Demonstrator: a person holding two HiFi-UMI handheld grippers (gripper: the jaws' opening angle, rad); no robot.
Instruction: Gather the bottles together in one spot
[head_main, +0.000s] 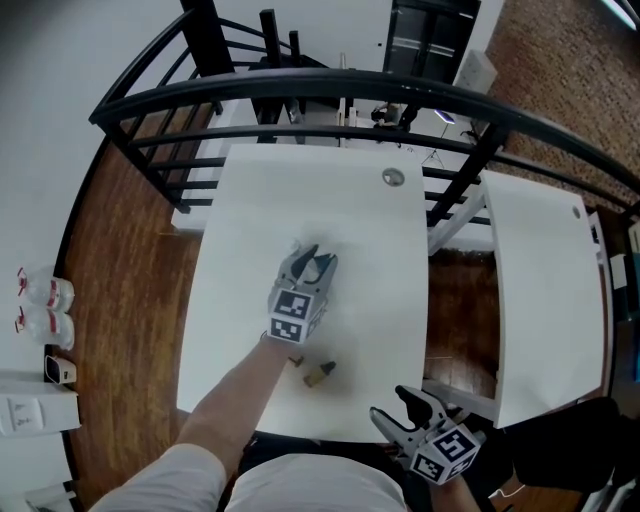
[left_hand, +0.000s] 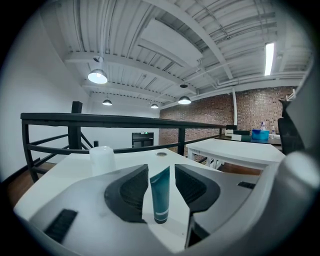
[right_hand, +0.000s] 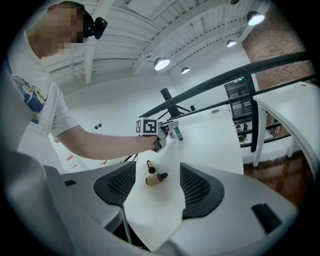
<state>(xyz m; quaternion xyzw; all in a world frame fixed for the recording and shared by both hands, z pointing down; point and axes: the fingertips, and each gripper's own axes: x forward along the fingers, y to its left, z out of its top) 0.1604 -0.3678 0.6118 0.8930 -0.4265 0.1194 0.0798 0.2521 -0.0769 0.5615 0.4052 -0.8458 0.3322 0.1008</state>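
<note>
A teal tube (left_hand: 160, 195) stands upright on the white table (head_main: 370, 250), between the fingers of my left gripper (head_main: 312, 262). A narrow gap shows on each side of the tube, so the left gripper is open. A translucent white bottle (left_hand: 102, 159) stands just beyond, to the left. Two small brown dropper bottles (head_main: 320, 371) (head_main: 295, 358) lie near the table's front edge, behind the left gripper. The right gripper view shows them too (right_hand: 156, 178) (right_hand: 149, 166). My right gripper (head_main: 405, 412) hovers open and empty off the front right corner.
A black railing (head_main: 300, 90) curves round the far side. A second white table (head_main: 545, 290) stands to the right across a gap of wooden floor. A round metal grommet (head_main: 393, 177) sits near the main table's far edge. Plastic bottles (head_main: 45, 310) rest on a shelf at far left.
</note>
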